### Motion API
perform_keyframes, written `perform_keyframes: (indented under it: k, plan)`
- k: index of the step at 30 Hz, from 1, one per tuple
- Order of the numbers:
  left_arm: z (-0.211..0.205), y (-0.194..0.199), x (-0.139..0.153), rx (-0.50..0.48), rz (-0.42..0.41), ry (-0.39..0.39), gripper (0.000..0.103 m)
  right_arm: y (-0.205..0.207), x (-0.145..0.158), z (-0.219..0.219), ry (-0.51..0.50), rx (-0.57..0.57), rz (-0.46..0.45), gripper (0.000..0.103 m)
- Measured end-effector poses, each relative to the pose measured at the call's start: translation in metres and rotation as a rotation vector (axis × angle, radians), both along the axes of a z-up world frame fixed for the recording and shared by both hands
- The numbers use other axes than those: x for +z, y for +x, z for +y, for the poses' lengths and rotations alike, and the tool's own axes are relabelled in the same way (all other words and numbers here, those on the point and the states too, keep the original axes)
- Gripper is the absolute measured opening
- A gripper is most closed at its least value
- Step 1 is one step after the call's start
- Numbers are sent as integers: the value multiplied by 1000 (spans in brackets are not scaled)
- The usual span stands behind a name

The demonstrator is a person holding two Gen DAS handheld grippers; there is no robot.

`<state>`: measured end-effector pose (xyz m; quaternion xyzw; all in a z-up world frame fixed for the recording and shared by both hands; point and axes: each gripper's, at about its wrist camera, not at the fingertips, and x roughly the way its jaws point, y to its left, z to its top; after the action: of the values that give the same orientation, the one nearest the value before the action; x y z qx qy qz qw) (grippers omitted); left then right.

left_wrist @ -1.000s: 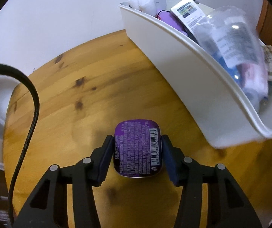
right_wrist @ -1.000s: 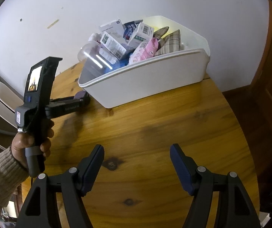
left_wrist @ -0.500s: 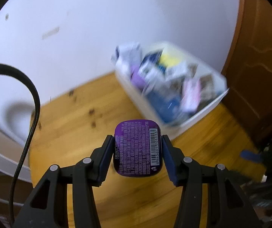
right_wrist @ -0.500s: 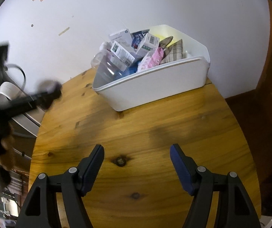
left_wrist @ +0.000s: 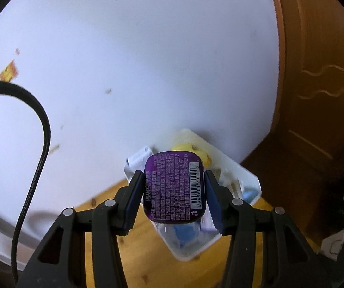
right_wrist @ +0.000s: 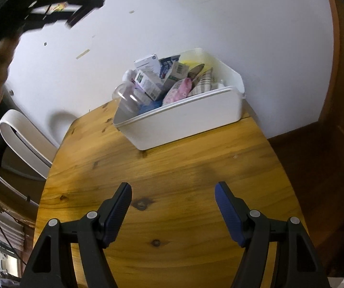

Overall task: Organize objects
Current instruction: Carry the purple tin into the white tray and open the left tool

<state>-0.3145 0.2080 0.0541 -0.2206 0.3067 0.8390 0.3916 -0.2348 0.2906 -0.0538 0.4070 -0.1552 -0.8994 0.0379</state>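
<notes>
Left gripper [left_wrist: 175,188] clamped on a purple tin [left_wrist: 175,187] at lower centre, high above the white bin [left_wrist: 248,175] (contents blurred). Right gripper [right_wrist: 173,210] spread wide over the wooden table [right_wrist: 172,168], holding nothing.

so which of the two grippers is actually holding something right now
The left gripper: its jaws are clamped on a purple tin, raised high above the white bin. The right gripper hangs open over the wooden table.

Bin [left_wrist: 248,175] contents blurred – L gripper [right_wrist: 80,12] smeared, edge-cropped
</notes>
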Motion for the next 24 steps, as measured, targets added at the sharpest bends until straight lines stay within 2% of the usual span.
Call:
perform_keyframes:
  k: [4, 7, 14, 20, 22, 24]
  plan:
    - [39, -12, -4, 19, 55, -31, 54, 1, -3, 9, -13, -15, -2, 73]
    - [65, -32, -20, 62, 57, -68, 54, 0, -5, 14, -20, -20, -5, 73]
    - [105, -86, -74, 162, 9, -191, 54, 1, -8, 20, -19, -30, -10, 73]
    - [116, -123, -115, 237, -70, -300, 55, 1, -10, 19, -24, -32, -20, 73]
    - [113, -127, -122, 259, -95, -313, 55, 2, -10, 17, -21, -28, -19, 73]
    - [107, -129, -122, 283, -119, -296, 65, 2, -9, 16, -19, -25, -16, 73]
